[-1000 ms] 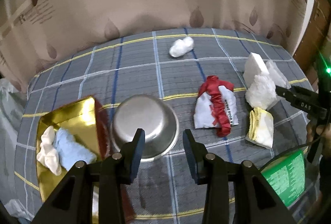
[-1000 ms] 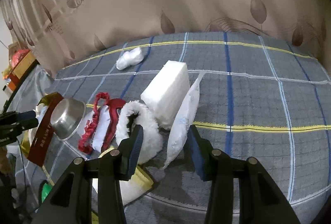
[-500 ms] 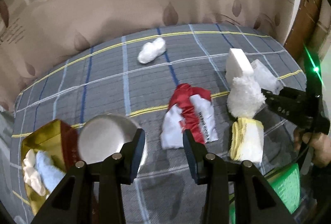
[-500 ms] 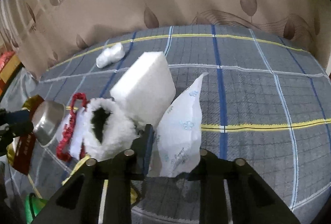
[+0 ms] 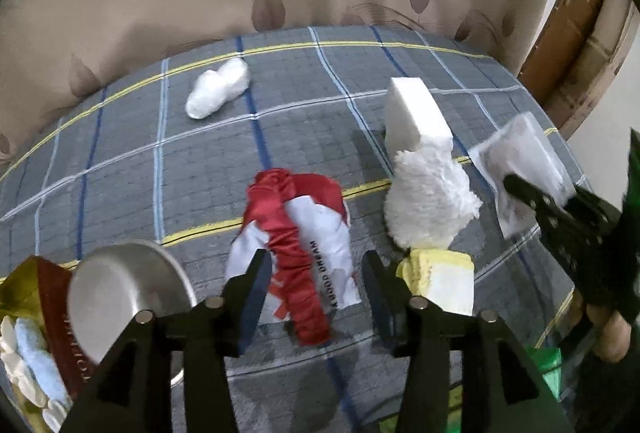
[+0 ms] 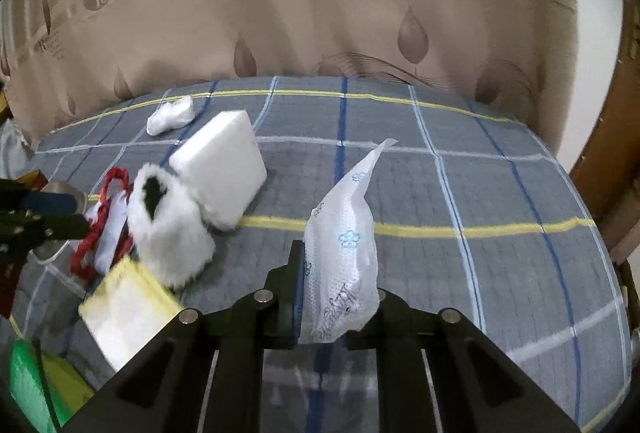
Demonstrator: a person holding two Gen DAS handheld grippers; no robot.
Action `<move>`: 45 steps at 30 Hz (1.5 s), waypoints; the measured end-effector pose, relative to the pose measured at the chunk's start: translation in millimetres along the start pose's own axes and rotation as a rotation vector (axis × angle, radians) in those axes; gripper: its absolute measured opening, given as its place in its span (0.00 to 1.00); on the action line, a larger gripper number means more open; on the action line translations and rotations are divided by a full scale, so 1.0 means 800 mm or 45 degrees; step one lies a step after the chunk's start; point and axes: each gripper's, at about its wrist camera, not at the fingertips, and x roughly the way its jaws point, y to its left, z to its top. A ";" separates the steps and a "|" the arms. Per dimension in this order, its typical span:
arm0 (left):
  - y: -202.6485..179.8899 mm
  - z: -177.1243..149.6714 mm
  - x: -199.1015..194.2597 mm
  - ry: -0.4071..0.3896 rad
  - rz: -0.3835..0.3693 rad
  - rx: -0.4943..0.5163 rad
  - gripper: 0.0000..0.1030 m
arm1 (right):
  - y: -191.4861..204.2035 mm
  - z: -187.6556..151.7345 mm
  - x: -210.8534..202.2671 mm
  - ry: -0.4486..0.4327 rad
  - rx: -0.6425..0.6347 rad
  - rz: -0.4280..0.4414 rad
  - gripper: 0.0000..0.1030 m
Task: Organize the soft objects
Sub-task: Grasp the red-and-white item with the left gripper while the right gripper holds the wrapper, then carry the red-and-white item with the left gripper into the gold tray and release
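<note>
The right gripper (image 6: pixel 340 297) is clamping the tissue pack (image 6: pixel 344 253) for sorting, beside it the left gripper (image 5: pixel 314 289) is gaping empty, having just widened, over the red-and-white cloth (image 5: pixel 304 245).

left gripper (image 5: pixel 316 293): black frame, blue pads, silver screws | right gripper (image 6: pixel 338 297): black frame, blue pad, silver screws

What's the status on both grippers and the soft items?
Right gripper shut on white tissue pack, jaws just closed. Left gripper open over red-and-white cloth, jaws just widened. Nothing in the way.
</note>
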 end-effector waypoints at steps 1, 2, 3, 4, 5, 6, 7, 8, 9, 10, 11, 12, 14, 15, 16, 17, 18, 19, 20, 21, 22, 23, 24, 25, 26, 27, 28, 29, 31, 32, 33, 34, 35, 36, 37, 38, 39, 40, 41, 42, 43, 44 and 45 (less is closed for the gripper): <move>-0.001 0.001 0.004 -0.004 0.008 -0.004 0.47 | 0.000 -0.005 -0.003 0.002 0.005 -0.004 0.12; -0.003 0.003 0.008 -0.004 0.017 -0.005 0.47 | 0.000 -0.009 -0.004 0.000 0.004 -0.008 0.12; -0.005 0.004 0.014 0.004 0.020 0.001 0.47 | 0.002 -0.013 -0.002 0.010 -0.007 -0.009 0.12; -0.006 0.005 0.019 0.013 0.030 0.006 0.47 | 0.001 -0.017 0.001 0.020 -0.001 -0.004 0.12; -0.006 0.007 0.025 0.021 0.048 0.008 0.47 | 0.000 -0.019 0.004 0.029 0.017 0.007 0.12; -0.006 0.009 0.032 0.035 0.066 0.010 0.47 | -0.002 -0.022 0.006 0.035 0.032 0.017 0.12; -0.006 0.010 0.036 0.040 0.060 0.012 0.47 | -0.003 -0.024 0.009 0.038 0.046 0.024 0.12; -0.005 0.011 0.039 0.045 0.054 0.011 0.47 | -0.005 -0.026 0.009 0.033 0.059 0.031 0.12; -0.004 0.012 0.044 0.052 0.059 0.003 0.47 | -0.006 -0.026 0.010 0.031 0.065 0.039 0.12; -0.003 0.013 0.048 0.060 0.064 0.000 0.47 | -0.005 -0.027 0.010 0.033 0.066 0.040 0.12; -0.003 0.014 0.051 0.063 0.060 -0.001 0.47 | -0.005 -0.027 0.012 0.039 0.066 0.040 0.12; -0.002 0.015 0.055 0.067 0.053 -0.004 0.47 | -0.004 -0.027 0.013 0.045 0.065 0.038 0.12; -0.001 0.014 0.059 0.066 0.045 -0.016 0.47 | -0.002 -0.026 0.018 0.064 0.056 0.037 0.13; 0.001 0.014 0.060 0.056 0.031 -0.030 0.47 | 0.000 -0.026 0.019 0.069 0.052 0.030 0.13; 0.002 0.014 0.061 0.057 0.031 -0.038 0.46 | 0.001 -0.026 0.020 0.073 0.046 0.024 0.13; 0.002 0.015 0.063 0.064 0.035 -0.042 0.45 | 0.002 -0.026 0.020 0.075 0.041 0.022 0.14; 0.002 0.015 0.063 0.061 0.042 -0.044 0.36 | 0.002 -0.026 0.021 0.078 0.040 0.021 0.14; 0.002 0.015 0.062 0.054 0.064 -0.043 0.27 | 0.002 -0.026 0.021 0.081 0.040 0.022 0.14; 0.002 0.016 0.063 0.062 0.089 -0.038 0.23 | 0.001 -0.026 0.022 0.087 0.042 0.023 0.14; 0.004 0.016 0.064 0.067 0.101 -0.038 0.21 | 0.001 -0.026 0.023 0.088 0.044 0.024 0.14; 0.005 0.016 0.062 0.064 0.098 -0.044 0.18 | 0.001 -0.027 0.023 0.088 0.044 0.023 0.15; 0.006 0.016 0.059 0.059 0.101 -0.051 0.17 | 0.002 -0.027 0.023 0.090 0.039 0.020 0.15; 0.007 0.016 0.056 0.053 0.102 -0.058 0.15 | 0.002 -0.026 0.023 0.092 0.037 0.017 0.15; 0.007 0.016 0.054 0.051 0.102 -0.060 0.14 | 0.003 -0.026 0.024 0.093 0.036 0.016 0.15; 0.006 0.015 0.050 0.043 0.110 -0.060 0.14 | 0.003 -0.026 0.025 0.095 0.033 0.016 0.15; 0.005 0.014 0.046 0.032 0.117 -0.060 0.14 | 0.003 -0.026 0.026 0.098 0.034 0.017 0.15; 0.004 0.013 0.042 0.022 0.116 -0.058 0.13 | 0.002 -0.026 0.026 0.099 0.035 0.018 0.16; 0.003 0.013 0.037 0.012 0.112 -0.057 0.13 | 0.002 -0.026 0.026 0.101 0.037 0.020 0.16; 0.002 0.012 0.026 -0.001 0.102 -0.056 0.13 | 0.001 -0.026 0.026 0.102 0.036 0.020 0.16; 0.001 0.011 0.021 -0.007 0.101 -0.055 0.13 | 0.002 -0.026 0.026 0.103 0.034 0.018 0.16; 0.002 0.008 0.014 -0.011 0.100 -0.054 0.13 | 0.002 -0.026 0.026 0.103 0.033 0.017 0.16; 0.002 0.007 0.009 -0.015 0.101 -0.056 0.13 | 0.002 -0.025 0.026 0.103 0.033 0.017 0.16; 0.002 0.006 0.005 -0.020 0.104 -0.059 0.13 | 0.002 -0.025 0.026 0.103 0.034 0.018 0.16; 0.002 0.004 -0.003 -0.029 0.100 -0.062 0.13 | 0.002 -0.025 0.026 0.104 0.034 0.017 0.16; 0.003 0.005 -0.007 -0.031 0.099 -0.063 0.13 | 0.002 -0.025 0.026 0.104 0.034 0.017 0.16; 0.004 0.002 -0.013 -0.036 0.103 -0.066 0.13 | 0.002 -0.025 0.027 0.105 0.034 0.018 0.16; 0.006 0.000 -0.020 -0.043 0.113 -0.070 0.13 | 0.002 -0.025 0.027 0.105 0.035 0.019 0.16; 0.007 -0.003 -0.028 -0.049 0.123 -0.071 0.13 | 0.002 -0.026 0.027 0.106 0.035 0.019 0.17; 0.008 -0.004 -0.033 -0.054 0.128 -0.072 0.13 | 0.001 -0.026 0.027 0.107 0.035 0.020 0.17; 0.010 -0.006 -0.040 -0.061 0.130 -0.075 0.13 | 0.001 -0.026 0.027 0.108 0.035 0.020 0.17; 0.014 -0.009 -0.048 -0.068 0.131 -0.079 0.13 | 0.001 -0.026 0.028 0.109 0.035 0.020 0.17; 0.018 -0.012 -0.057 -0.072 0.134 -0.082 0.13 | 0.001 -0.026 0.028 0.109 0.034 0.019 0.17; 0.020 -0.014 -0.062 -0.074 0.137 -0.084 0.13 | 0.001 -0.026 0.028 0.111 0.033 0.019 0.17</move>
